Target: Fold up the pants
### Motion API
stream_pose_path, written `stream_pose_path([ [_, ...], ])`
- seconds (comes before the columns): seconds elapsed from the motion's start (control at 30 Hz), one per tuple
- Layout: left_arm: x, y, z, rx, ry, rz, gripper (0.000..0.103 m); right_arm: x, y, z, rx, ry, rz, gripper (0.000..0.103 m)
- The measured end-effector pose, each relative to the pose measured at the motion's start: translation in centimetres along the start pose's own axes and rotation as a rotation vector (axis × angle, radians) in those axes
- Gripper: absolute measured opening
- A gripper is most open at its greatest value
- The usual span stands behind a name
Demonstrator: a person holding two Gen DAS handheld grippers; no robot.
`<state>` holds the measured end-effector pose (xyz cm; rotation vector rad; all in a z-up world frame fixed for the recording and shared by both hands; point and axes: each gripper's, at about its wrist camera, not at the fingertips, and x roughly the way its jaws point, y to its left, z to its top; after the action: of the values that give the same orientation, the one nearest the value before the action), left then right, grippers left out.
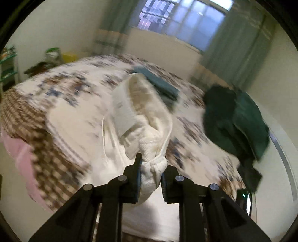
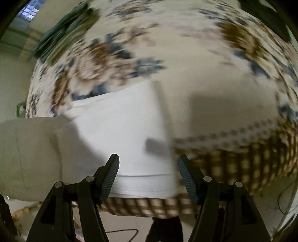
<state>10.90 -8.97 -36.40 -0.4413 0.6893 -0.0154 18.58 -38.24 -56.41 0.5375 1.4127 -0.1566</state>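
We see the white pants [image 1: 137, 119] lifted off the bed [image 1: 74, 87] at the waistband, whose bunched, drawstring end is pinched between the nearly closed fingers of the left gripper [image 1: 150, 171]; the rest of the garment trails down onto the bedspread in the near middle of the scene. In the right wrist view we find a flat white part of the pants [image 2: 121, 130] lying on the near edge of the bed, beneath the right gripper [image 2: 149, 178], whose fingers stand well apart with nothing between the pads. Farther back on the patterned bedspread we note a folded teal cloth [image 1: 158, 83], just behind the raised waistband, and at the right a heap of dark green clothing [image 1: 238, 122] spilling over the bed's edge. Beyond the bed stand a window [image 1: 186, 16] and green curtains [image 1: 242, 46]. Both views are blurred.
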Motion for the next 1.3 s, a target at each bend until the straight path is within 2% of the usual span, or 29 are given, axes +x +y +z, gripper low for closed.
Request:
stream_pose_path([
  [0.13,3.9,-5.8,-5.8,0.084,0.121,-0.062,0.014,-1.0,-7.3,-0.1,0.068,-0.008,-0.051,0.068],
  [0.23,7.6,-9.2,-10.7,0.173,0.233,-0.071,0.015,-1.4,-11.9,-0.1,0.115,-0.001,-0.073,0.068],
  [0.3,9.9,-11.0,-13.7,0.232,0.325,-0.027,0.018,-1.6,-14.1,0.0,0.131,0.002,-0.080,0.068],
  [0.37,10.8,-11.9,-14.9,0.257,0.379,0.032,0.018,-2.3,-16.6,0.1,0.156,0.002,-0.058,0.078],
  [0.43,10.2,-12.5,-14.9,0.248,0.377,0.023,0.033,-2.7,-18.0,0.2,0.169,0.000,-0.023,0.080],
  [0.47,9.8,-12.6,-14.3,0.223,0.383,-0.011,0.045,-2.9,-18.4,0.3,0.170,-0.001,-0.008,0.080],
  [0.5,9.4,-12.8,-13.6,0.215,0.383,-0.028,0.072,-3.1,-18.8,0.5,0.165,-0.007,0.020,0.080],
  [0.53,9.1,-13.1,-13.3,0.220,0.384,-0.032,0.086,-3.2,-18.8,0.6,0.159,-0.011,0.041,0.081],
  [0.57,8.7,-13.2,-12.4,0.220,0.383,-0.031,0.095,-3.2,-18.6,0.8,0.152,-0.015,0.066,0.084],
  [0.67,8.0,-11.9,-10.0,0.200,0.363,0.000,0.095,-2.1,-16.6,2.1,0.127,-0.014,0.201,0.088],
  [0.73,8.2,-9.9,-8.2,0.203,0.350,0.059,0.095,-0.4,-14.5,3.2,0.106,0.011,0.304,0.089],
  [0.8,8.7,-7.3,-6.5,0.210,0.349,0.142,0.095,1.8,-12.1,4.5,0.071,0.034,0.388,0.093],
  [0.87,9.1,-4.0,-4.6,0.208,0.333,0.223,0.095,4.5,-10.0,5.8,0.051,0.053,0.428,0.095],
  [0.9,9.5,-2.6,-3.9,0.214,0.333,0.263,0.095,6.4,-9.0,6.6,0.045,0.079,0.421,0.095],
  [1.0,10.4,0.9,-2.4,0.240,0.331,0.350,0.095,9.5,-8.4,7.4,0.119,0.158,0.496,0.095],
  [1.03,10.7,1.9,-1.9,0.240,0.337,0.368,0.095,9.4,-8.4,7.3,0.135,0.145,0.529,0.082],
  [1.07,10.8,2.5,-1.6,0.237,0.337,0.373,0.095,9.1,-8.2,7.3,0.130,0.120,0.567,0.037],
  [1.1,10.9,3.0,-1.3,0.236,0.336,0.381,0.095,8.6,-7.7,7.1,0.115,0.111,0.569,0.021],
  [1.17,11.6,3.5,-1.2,0.228,0.345,0.383,0.095,7.1,-6.7,6.6,0.071,0.064,0.537,0.012],
  [1.3,13.7,3.5,-1.7,0.182,0.407,0.368,0.095,4.1,-7.6,6.1,0.140,0.024,0.569,0.011],
])
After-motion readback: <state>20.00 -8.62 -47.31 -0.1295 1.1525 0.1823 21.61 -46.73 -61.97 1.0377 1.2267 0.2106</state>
